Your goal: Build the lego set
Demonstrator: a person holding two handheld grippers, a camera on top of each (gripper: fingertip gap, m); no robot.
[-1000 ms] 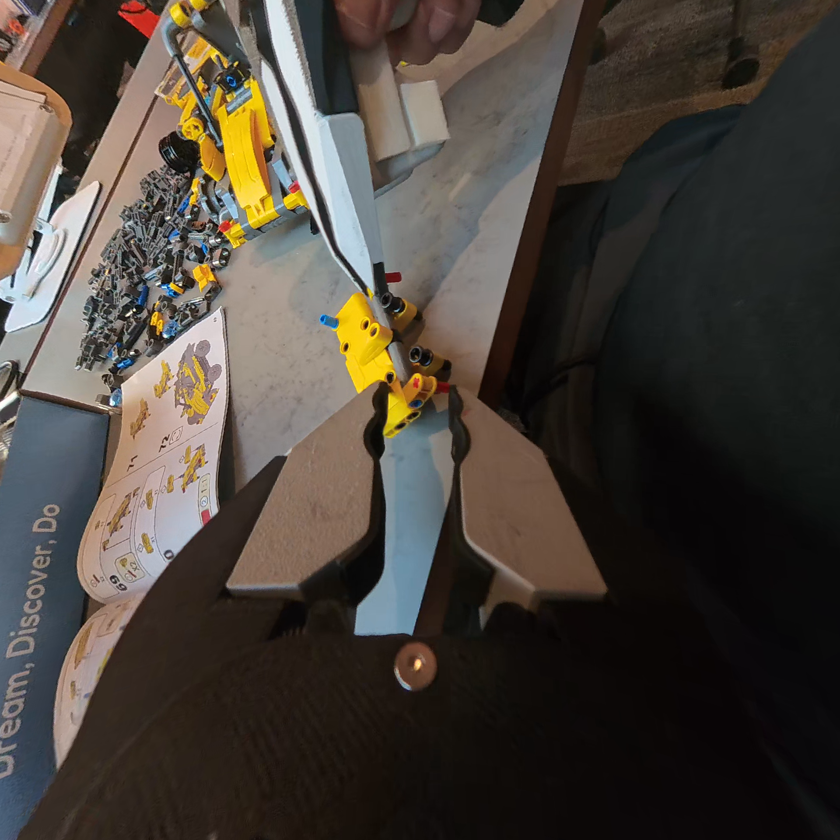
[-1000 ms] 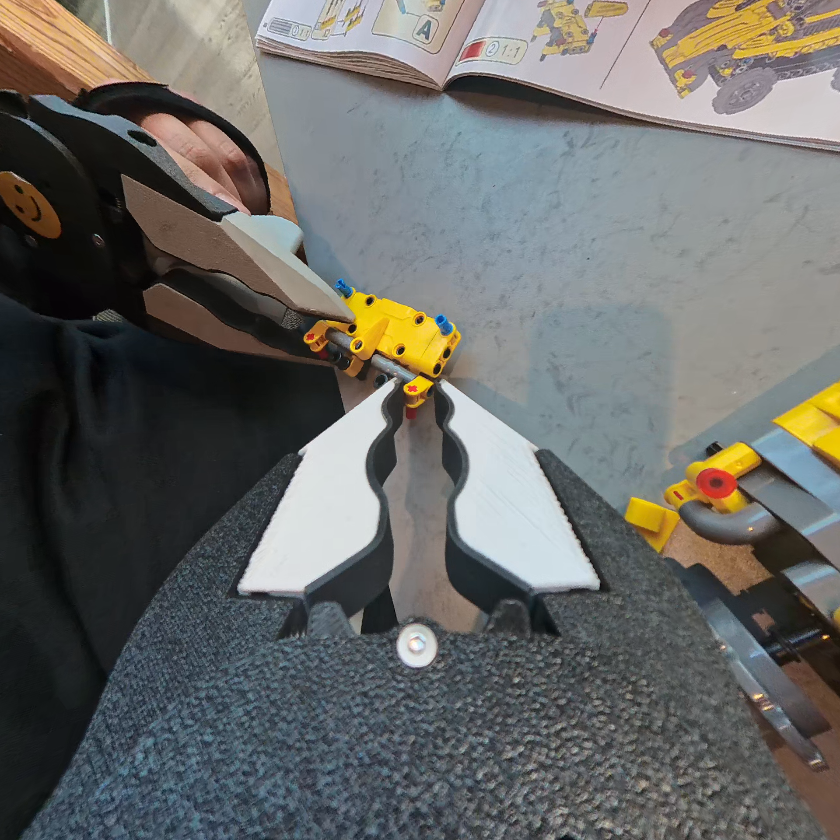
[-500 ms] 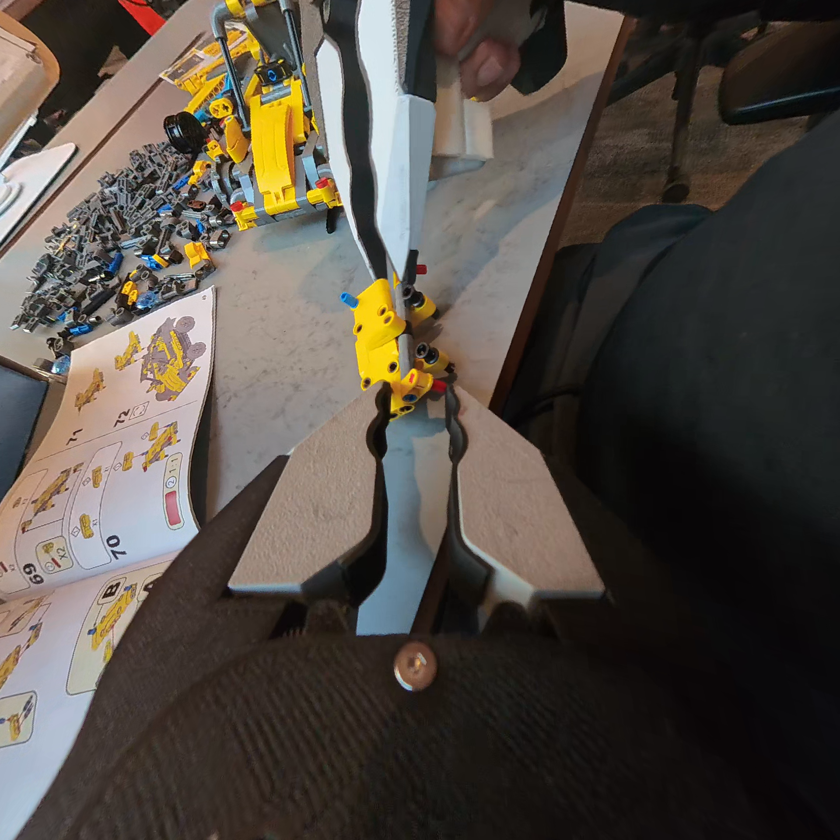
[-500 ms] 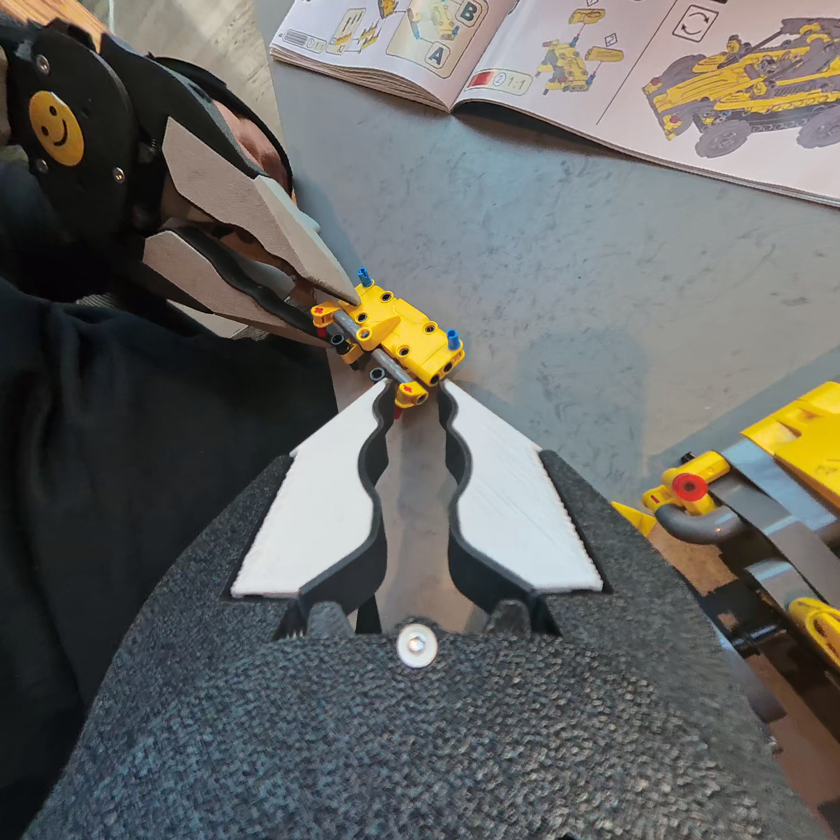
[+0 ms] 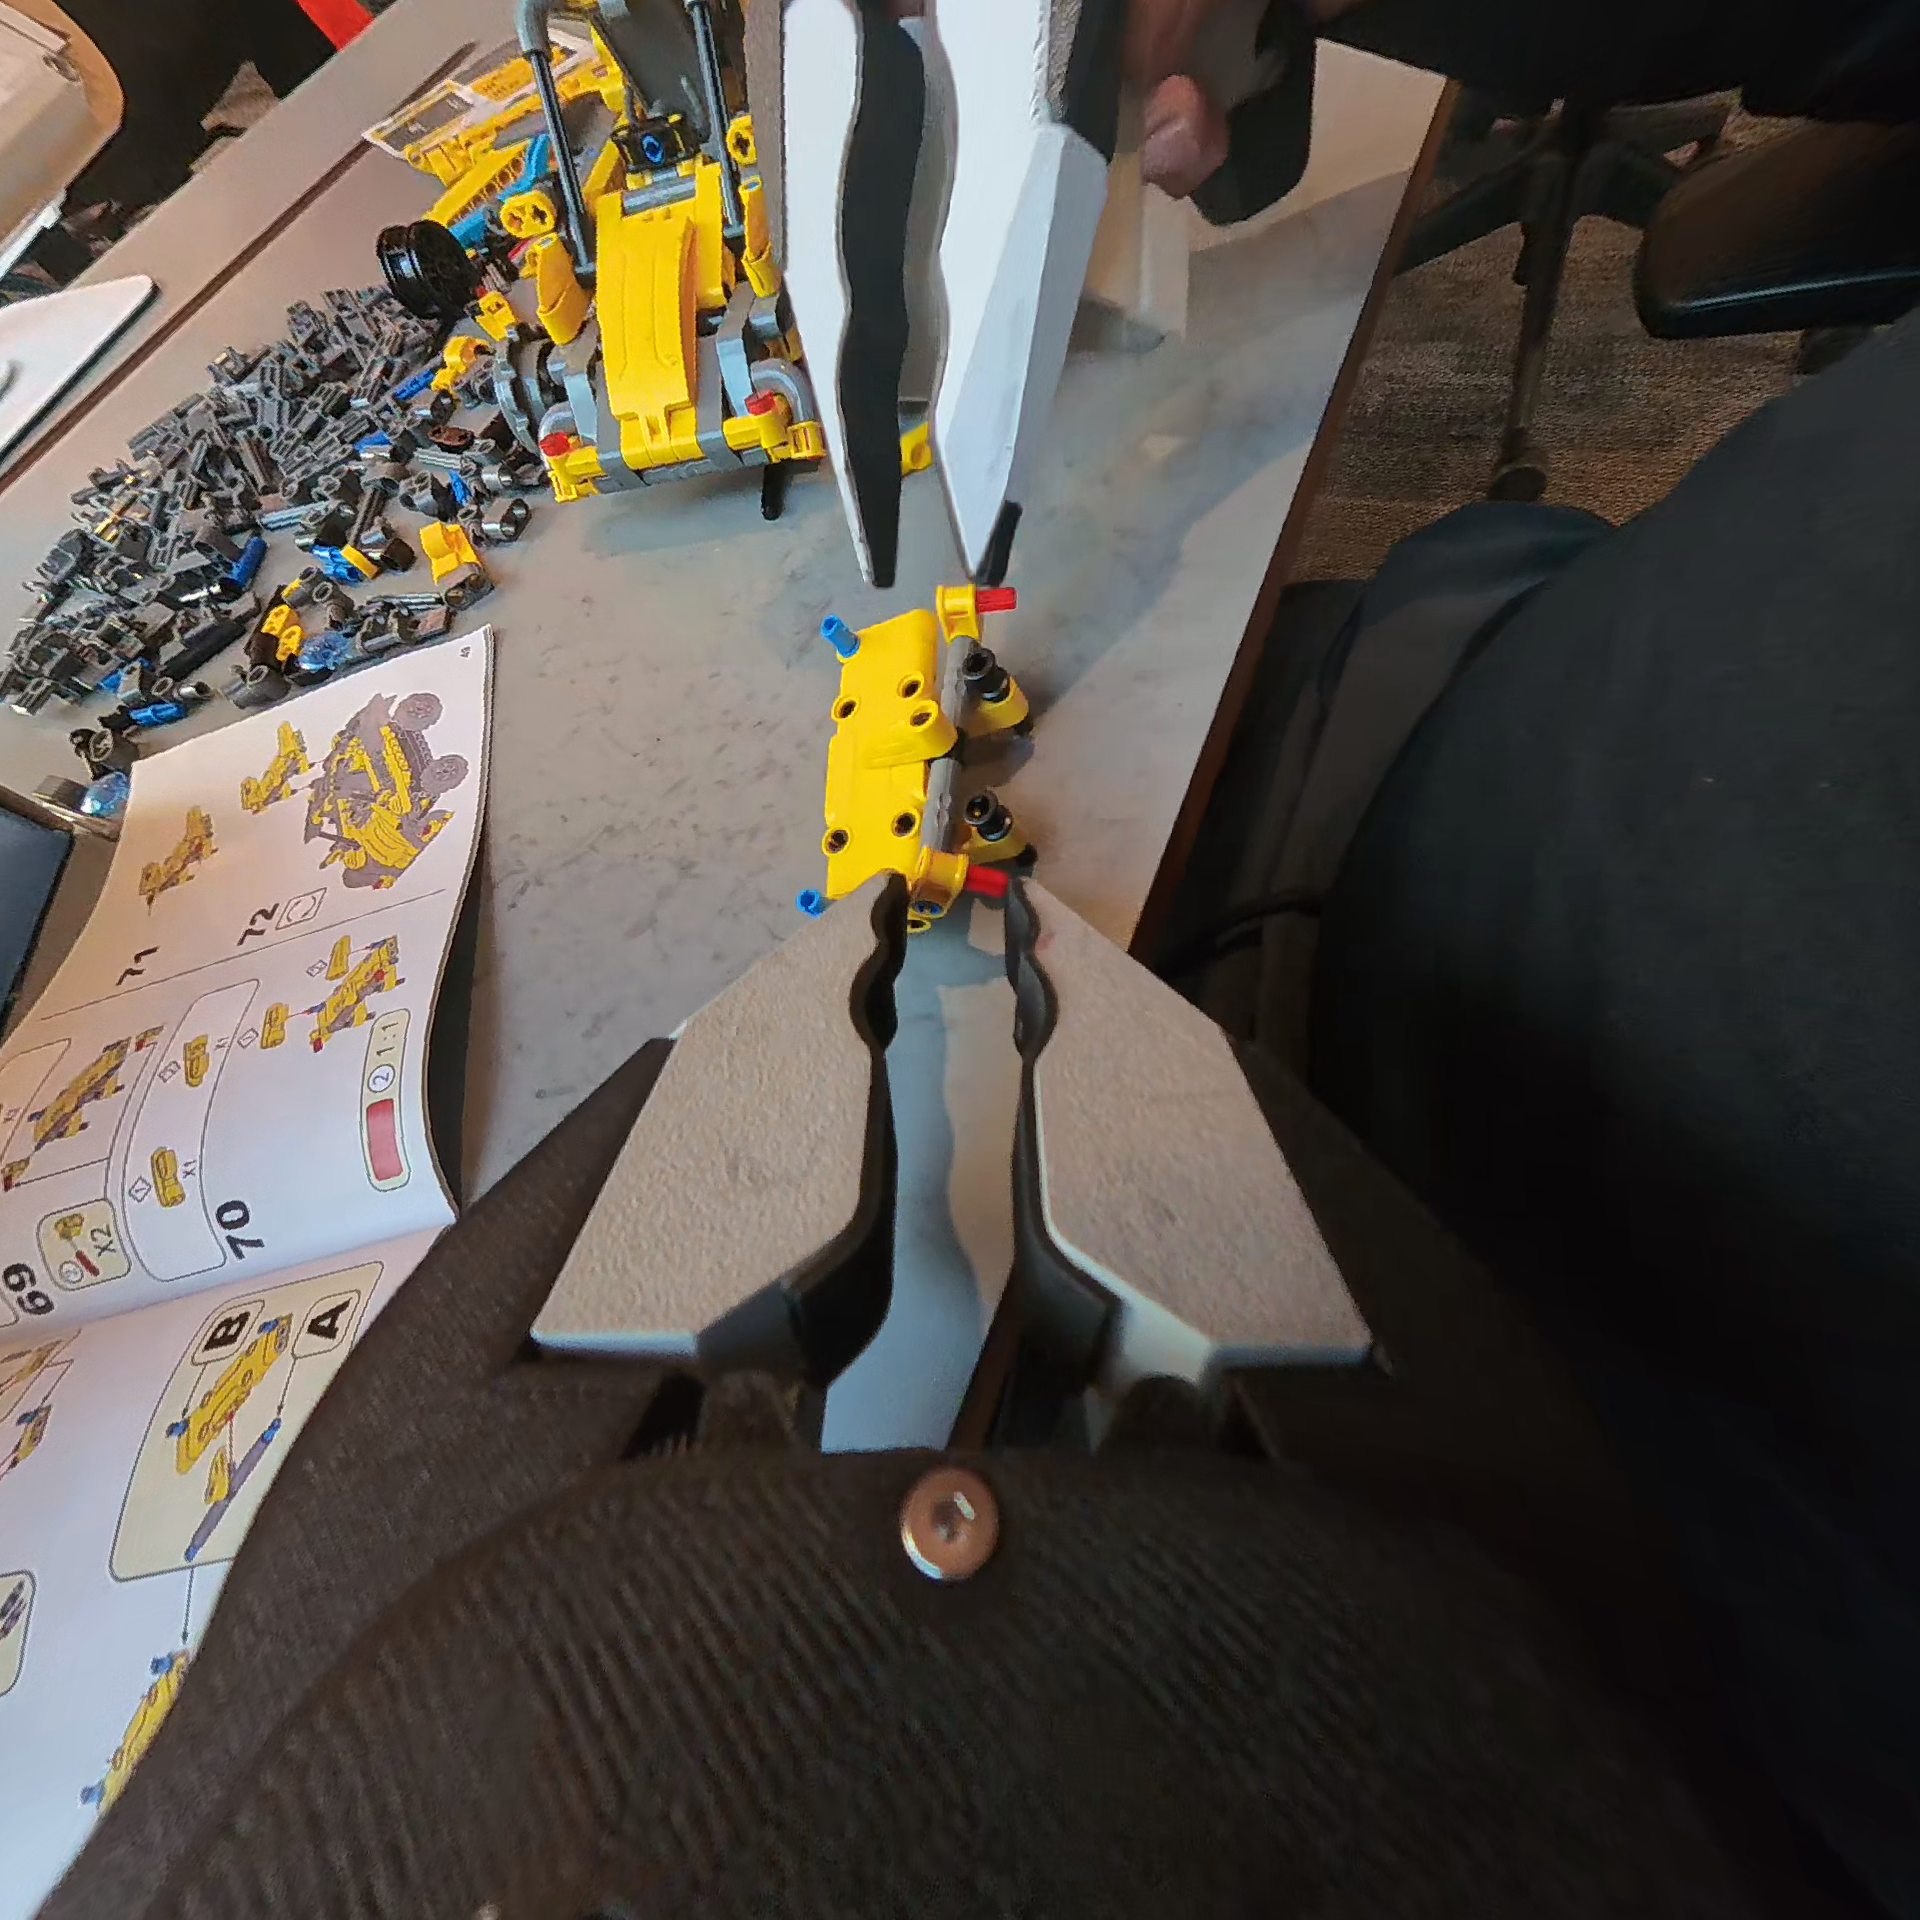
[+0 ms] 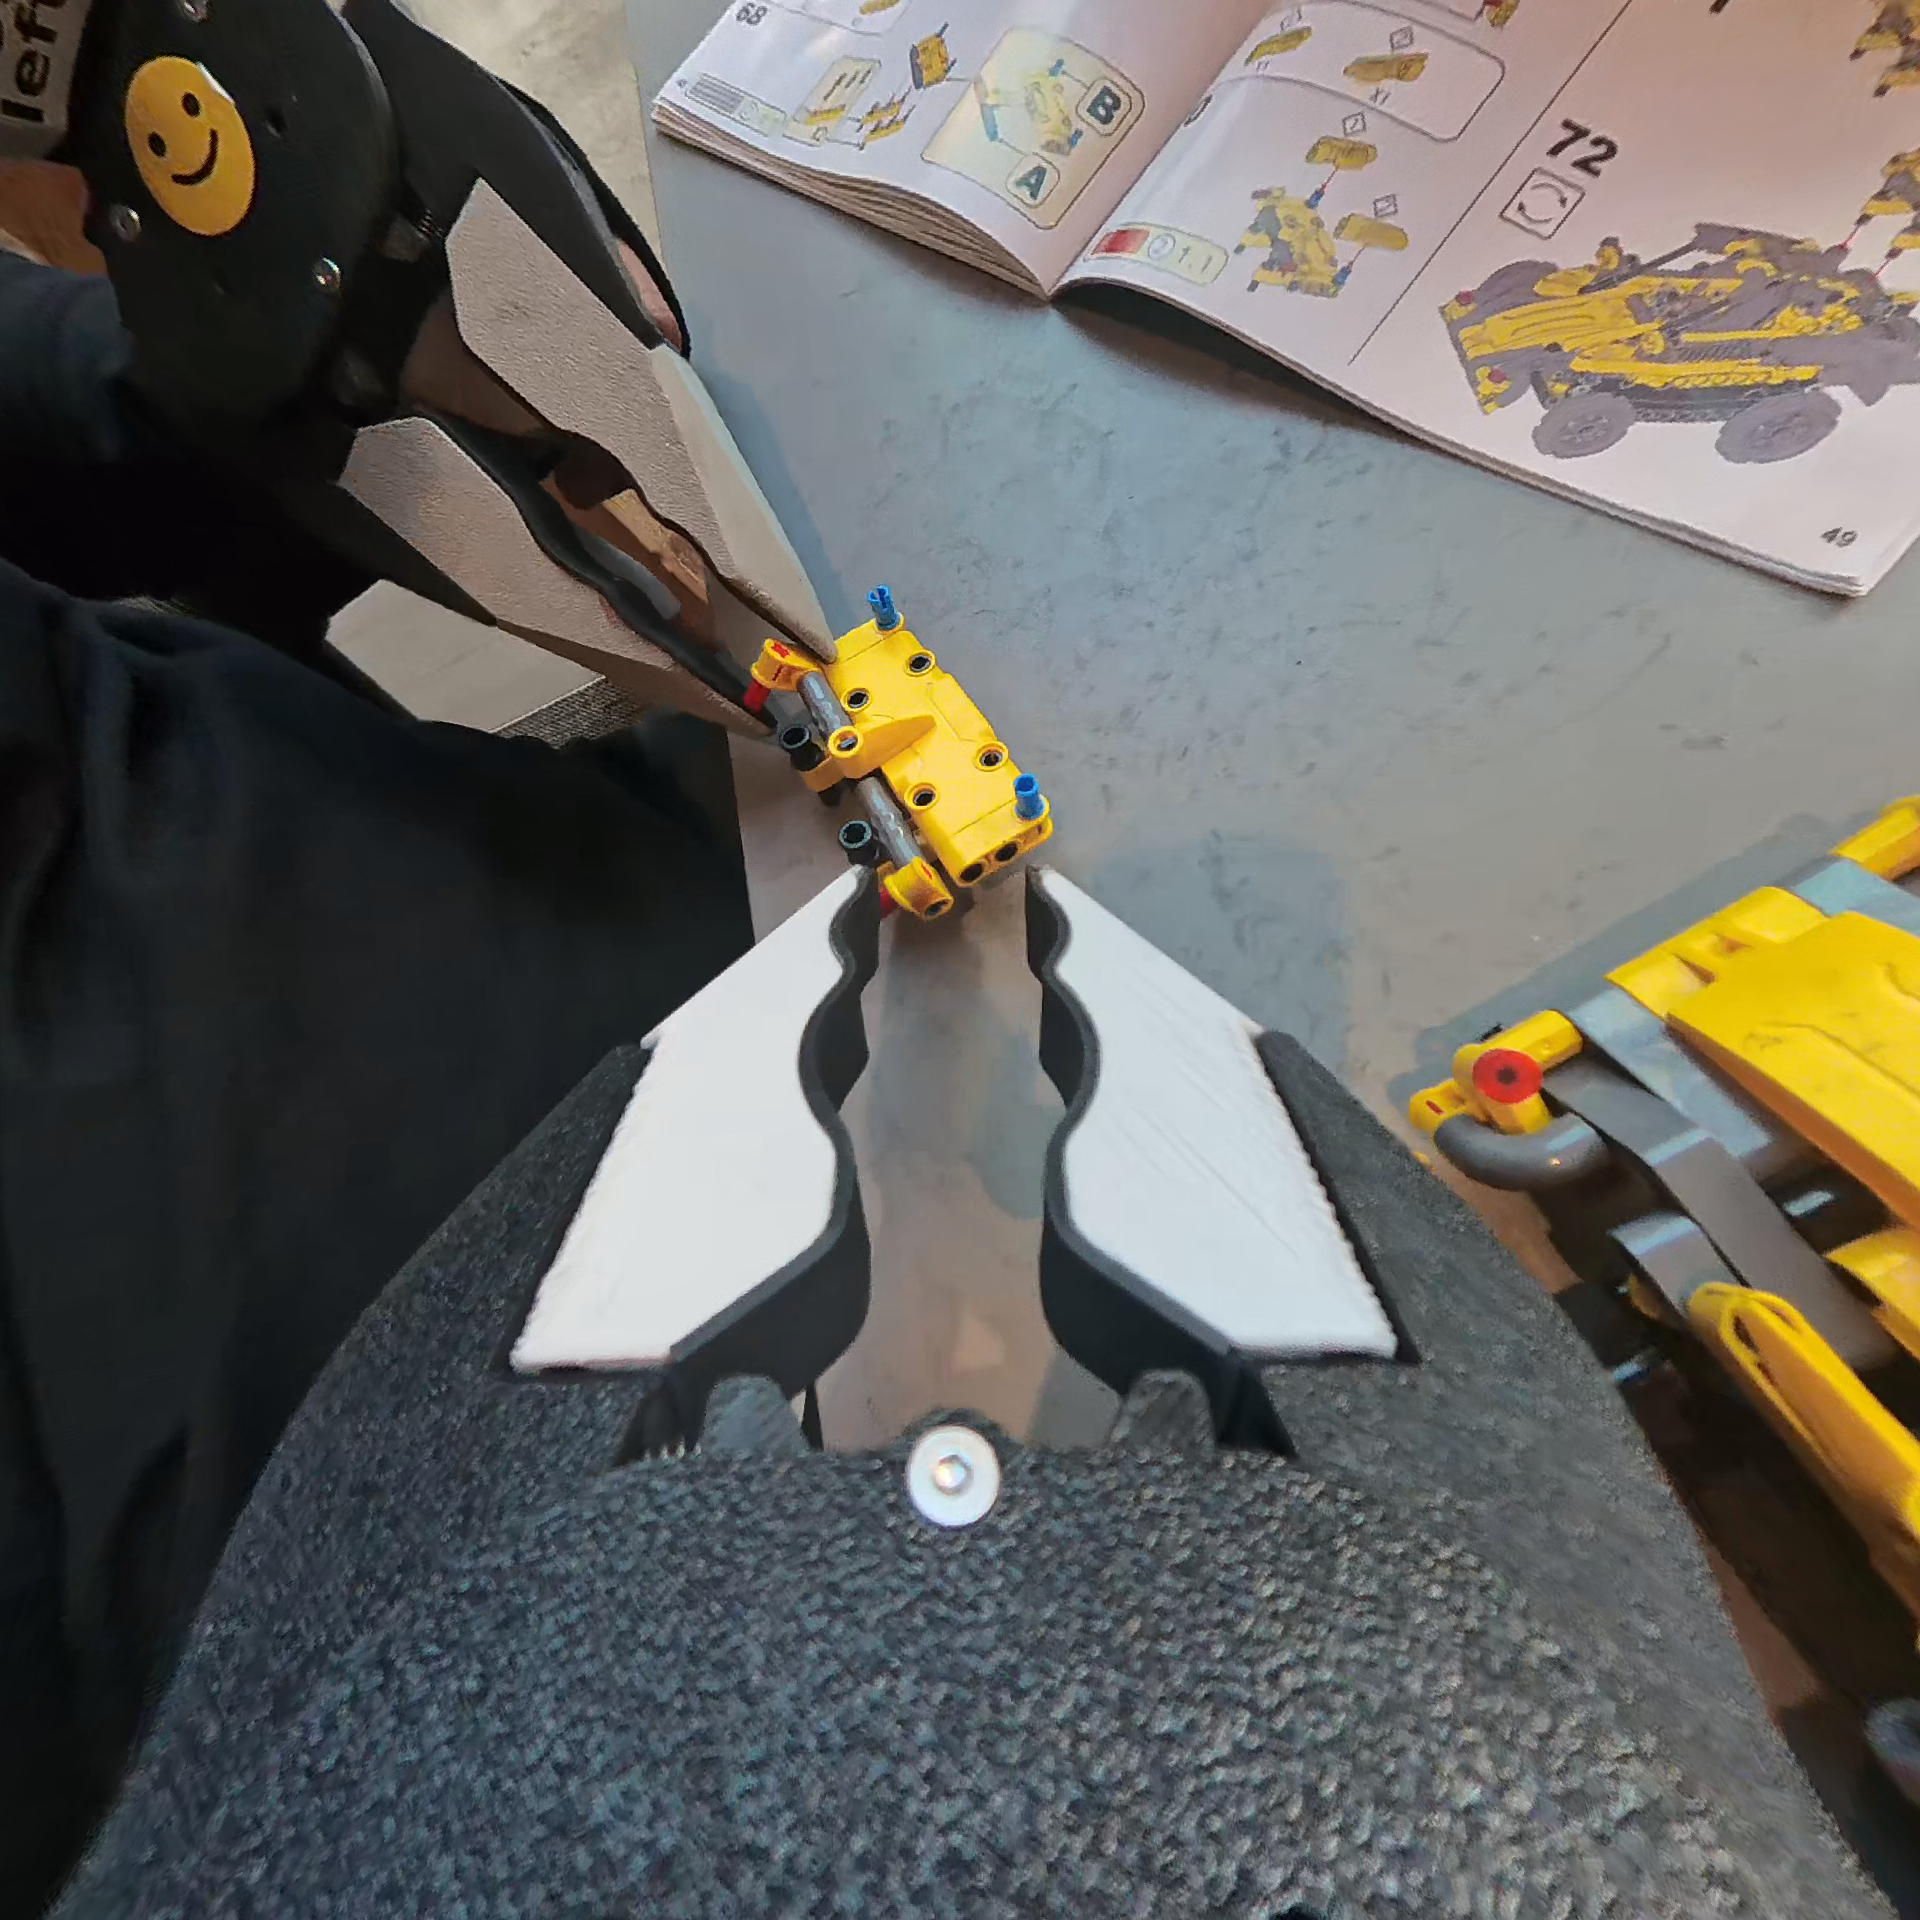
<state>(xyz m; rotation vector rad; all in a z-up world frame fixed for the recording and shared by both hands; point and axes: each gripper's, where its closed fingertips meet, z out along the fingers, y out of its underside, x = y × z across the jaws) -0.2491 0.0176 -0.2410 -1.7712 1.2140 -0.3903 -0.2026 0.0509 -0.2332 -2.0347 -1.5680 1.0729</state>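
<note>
Under both sets of jaws is the grey bench [image 5: 665, 644], and its edge runs close by on the right side of the left jaws. An open booklet [image 5: 260, 987] lies off to the left of the left jaws. Far ahead of them, past the right jaws, stands a big yellow car model [image 5: 655, 343]. A heap of little dark parts [image 5: 208, 520] lies to the left of it.

The left gripper [image 5: 951, 914] is clenched on one end of a small yellow block [image 5: 883, 758]. It pinches only the tiny yellow end piece with the red pin [image 5: 985, 882]. The block sticks straight out in front of these jaws, near the bench edge.

The right gripper [image 6: 948, 883] has its jaws spread wide. The other end of the block sits right at their tips. I cannot tell if they touch it.

I think the hold is weak, because only one tiny end is pinched. The long block could swing or twist. The end piece could pop off the grey rod [image 6: 821, 707]. Then the block might drop, and so near the edge it could fall off the bench. A bump from the open jaws could cause the same.
</note>
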